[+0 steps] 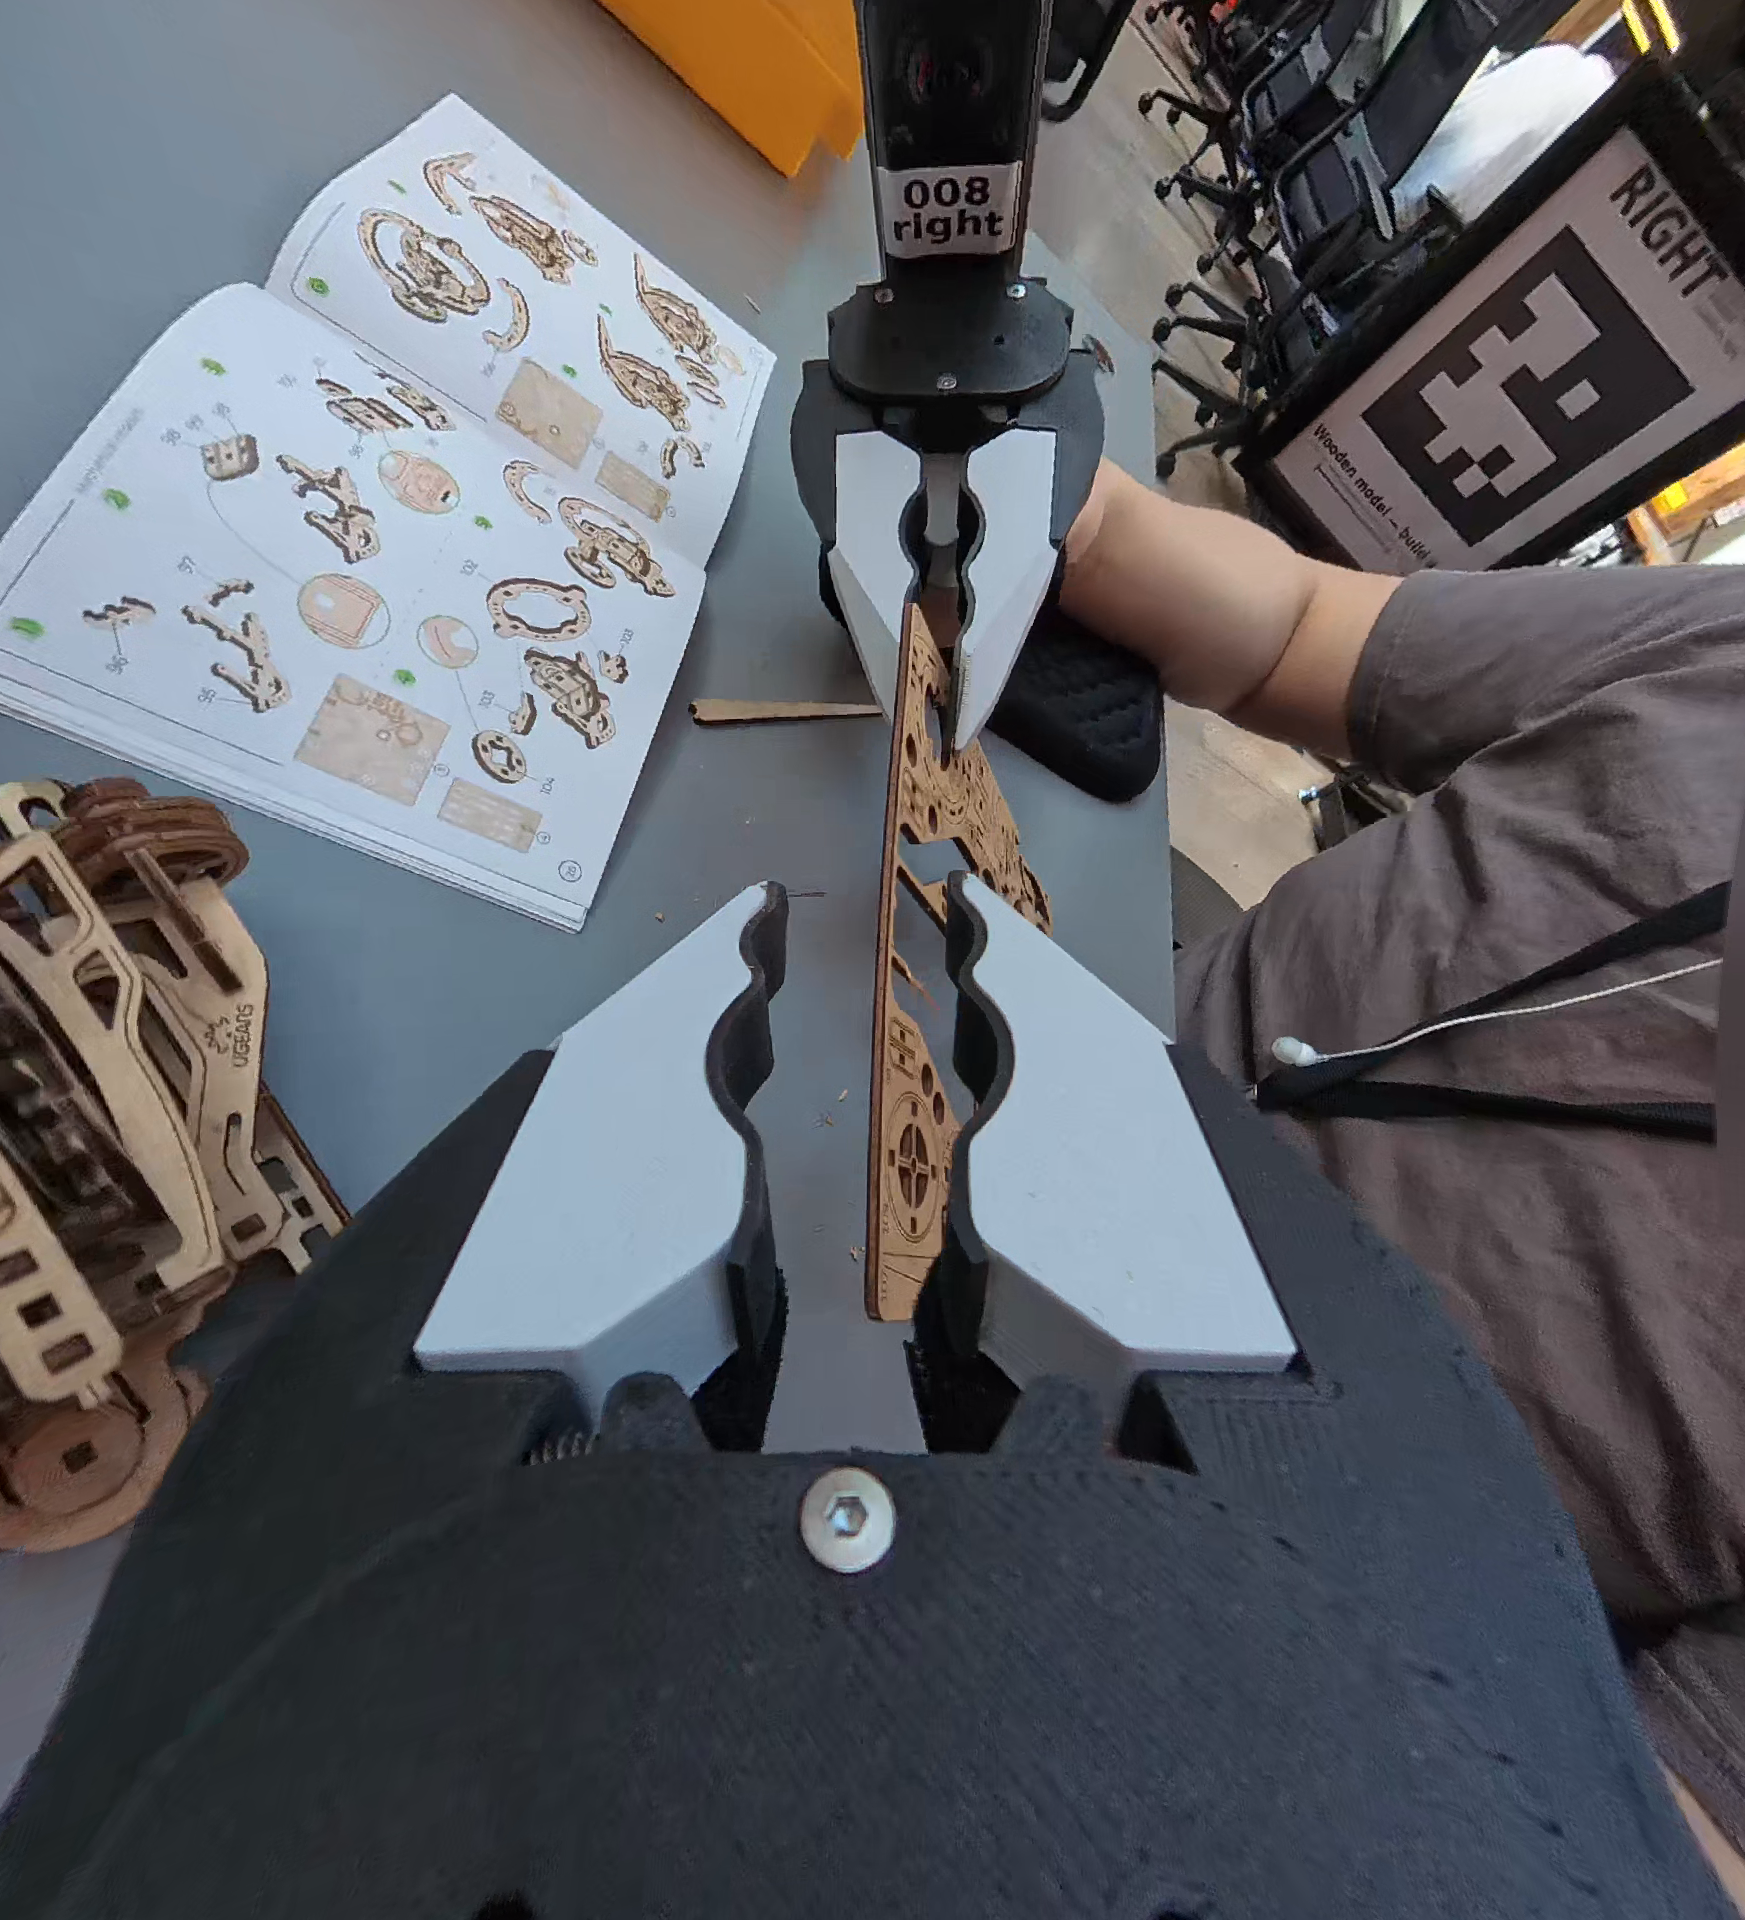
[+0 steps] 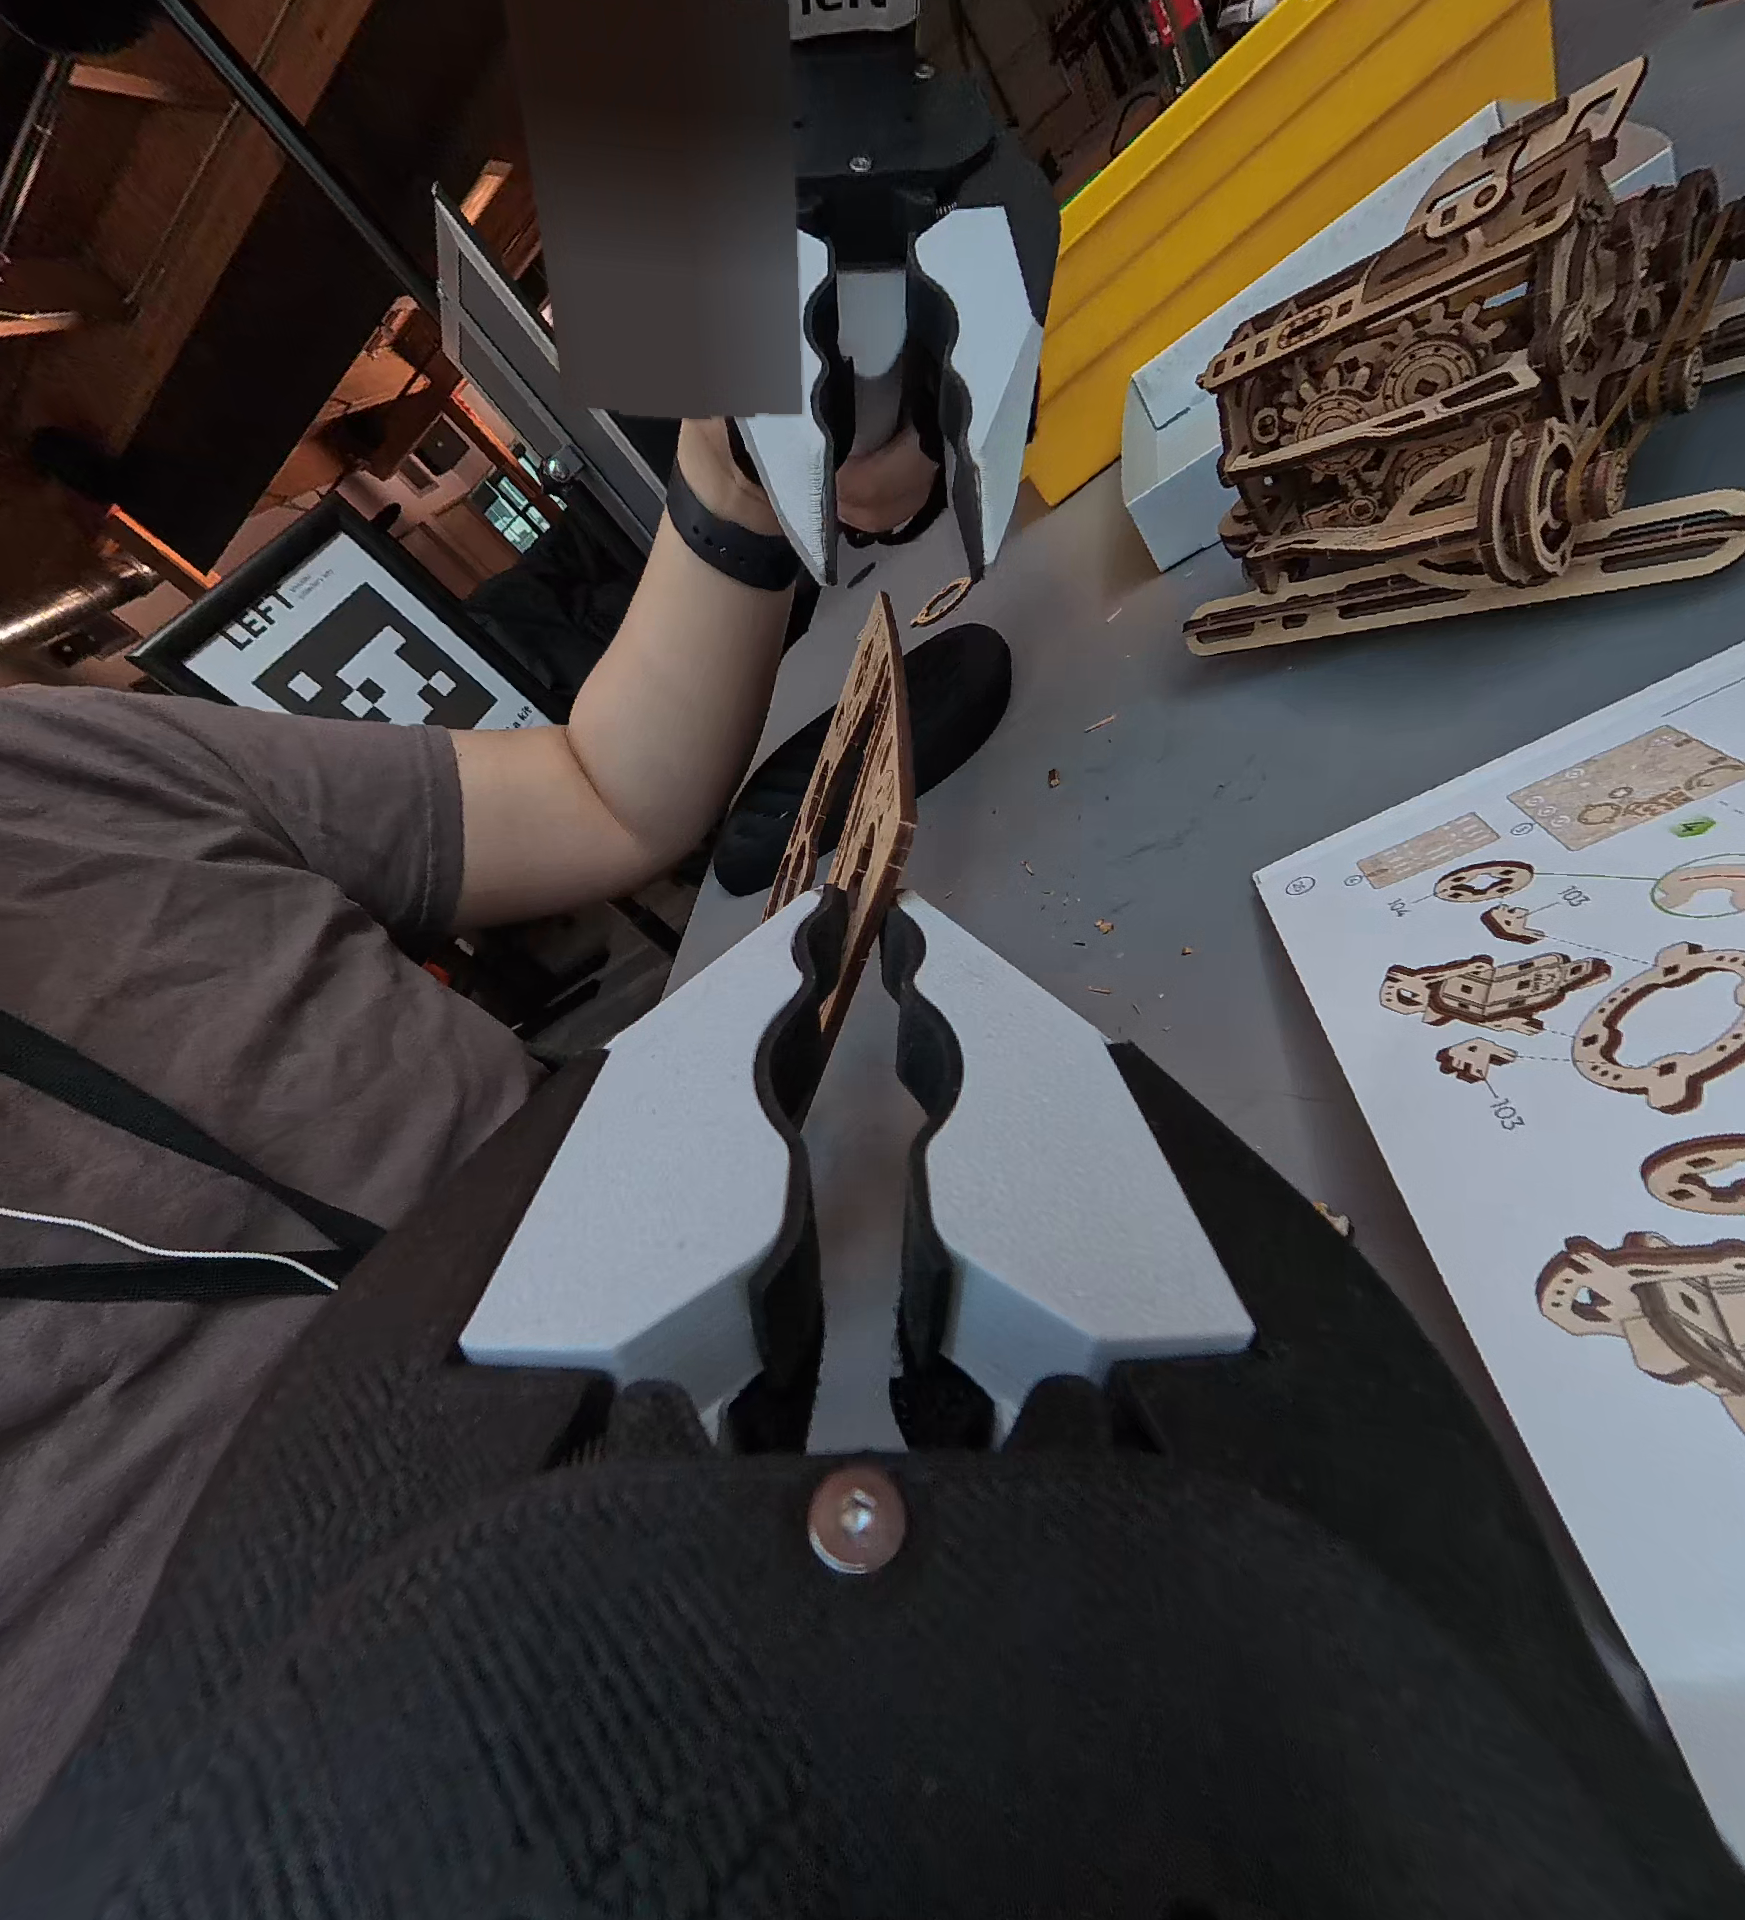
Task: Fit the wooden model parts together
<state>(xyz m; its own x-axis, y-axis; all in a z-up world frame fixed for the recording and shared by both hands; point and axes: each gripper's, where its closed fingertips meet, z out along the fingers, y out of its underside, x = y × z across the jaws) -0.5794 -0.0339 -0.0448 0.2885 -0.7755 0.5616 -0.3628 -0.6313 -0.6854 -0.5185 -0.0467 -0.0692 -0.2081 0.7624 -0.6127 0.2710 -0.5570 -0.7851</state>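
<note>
Wooden model (image 1: 68,1091): assembled gear-and-frame build at the far left of the counter (image 1: 380,987), standing apart from both grippers.
Booklet (image 1: 328,520): lies open and flat on the counter, past the model.
Yellow bin (image 1: 743,73): at the far edge of the counter; its inside is out of sight, contents cannot be told.
White box (image 2: 1159,468): low and open-topped, between the bin and the model in the right wrist view; the model hides most of its inside, and nothing can be seen in it.
Loose strip (image 1: 785,712): thin offcut lying flat on the counter, next to the far gripper.
Left hand-held gripper (image 1: 866,888): released, jaws wide apart. In its own view the near end of the sheet lies in the gap, close to the right-side finger and not clamped.
Wooden sheet (image 1: 915,1143): the task's part, a thin laser-cut panel full of cut-outs, held on edge above the counter between the two grippers.
Handling (judgement): light and fairly stiff, but brittle at the narrow bridges between the cut-outs. Hold it on the solid border, flat faces against the pads, with modest squeeze and no twisting.
Right hand-held gripper (image 2: 860,904): clenched on the far end of the sheet, tips pinching its flat faces.
Black pad (image 1: 1076,717): soft cushion on the counter, to the right of and beyond the sheet.
Framed sign (image 1: 1533,353): propped at the far right, off the counter.
</note>
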